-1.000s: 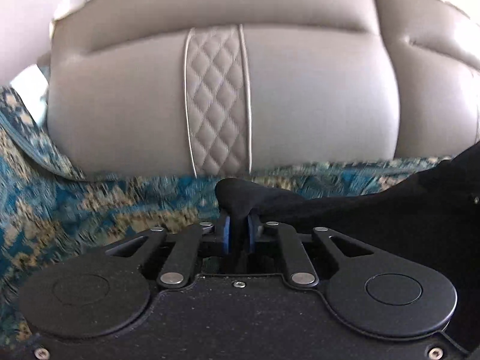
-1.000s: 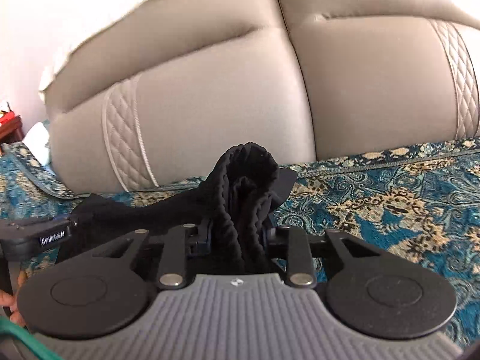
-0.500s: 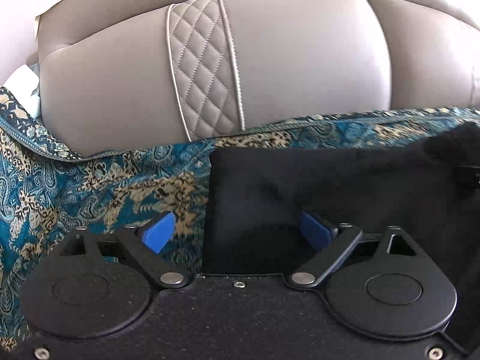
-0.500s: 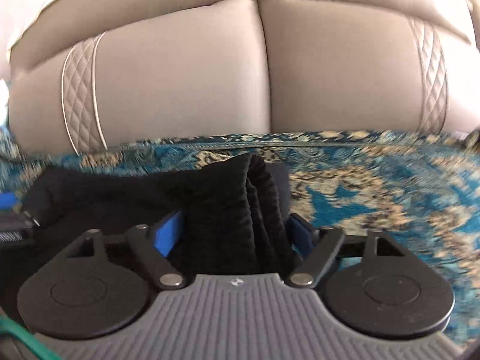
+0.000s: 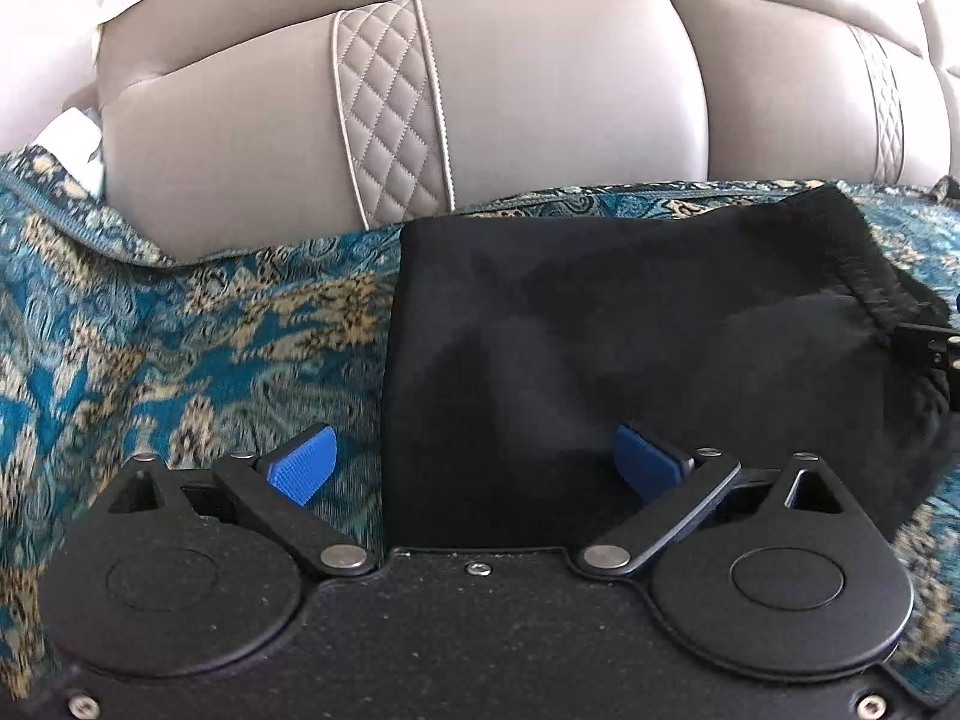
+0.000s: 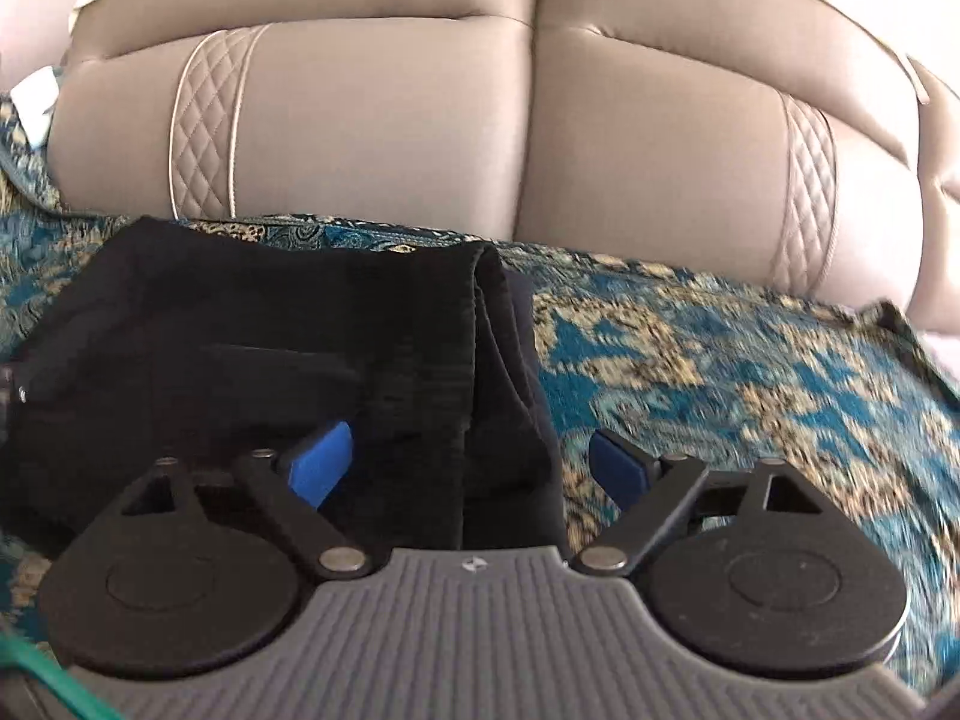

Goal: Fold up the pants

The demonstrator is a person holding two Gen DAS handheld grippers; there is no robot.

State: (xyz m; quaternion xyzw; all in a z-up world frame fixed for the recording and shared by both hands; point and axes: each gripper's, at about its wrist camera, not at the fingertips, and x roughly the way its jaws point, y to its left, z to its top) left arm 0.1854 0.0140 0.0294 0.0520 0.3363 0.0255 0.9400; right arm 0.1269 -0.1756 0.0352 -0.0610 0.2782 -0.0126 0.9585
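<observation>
The black pants [image 5: 630,336] lie folded flat on the blue patterned cover, their left edge straight and their ribbed waistband at the right. They also show in the right wrist view [image 6: 252,348], with the waistband edge [image 6: 480,372] between the jaws. My left gripper [image 5: 474,465] is open, its jaws spread over the pants' left edge, holding nothing. My right gripper [image 6: 471,468] is open too, its jaws spread either side of the waistband end.
The blue and gold patterned cover [image 5: 180,336] spreads over the seat to the left and to the right [image 6: 750,372]. The beige sofa backrest [image 5: 540,108] rises just behind the pants. A green cable [image 6: 42,678] crosses the lower left corner.
Both grippers have opened and let go of the pants. The cloth, bunched up in the jaws a second ago, now lies flat on the cover.
</observation>
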